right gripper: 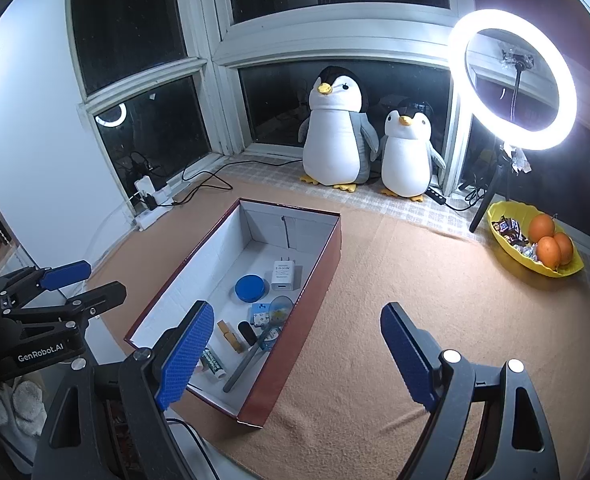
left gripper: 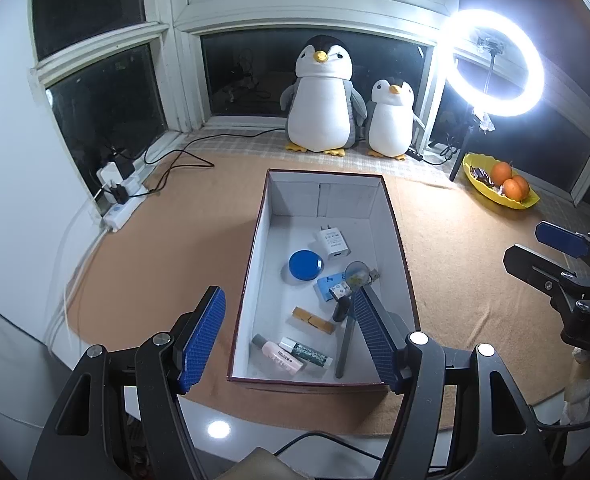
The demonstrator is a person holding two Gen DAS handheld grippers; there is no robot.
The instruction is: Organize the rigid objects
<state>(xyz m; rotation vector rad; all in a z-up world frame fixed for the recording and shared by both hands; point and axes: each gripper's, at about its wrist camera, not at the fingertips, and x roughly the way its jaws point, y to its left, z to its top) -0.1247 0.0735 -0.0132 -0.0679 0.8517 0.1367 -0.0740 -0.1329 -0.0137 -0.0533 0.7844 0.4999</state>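
- Box [left gripper: 399,240] of white-lined card with dark red rim, open-topped, on the tan felt worktop [left gripper: 167,248], long axis running away from the grippers.
- Left gripper [left gripper: 289,334] nearer, straddling the box's near left wall, spread wide, empty.
- Right gripper [right gripper: 295,354] over bare felt beside the box, spread, empty.
- Inside: round blue tin [left gripper: 305,265], white charger [left gripper: 334,243], grey rod [left gripper: 346,344], tubes, all hard and smooth.

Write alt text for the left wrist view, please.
An open, empty left hand-held gripper hovers over the near end of a white-lined box holding a blue tin, white charger and other small items. Two plush penguins sit behind, by the window.
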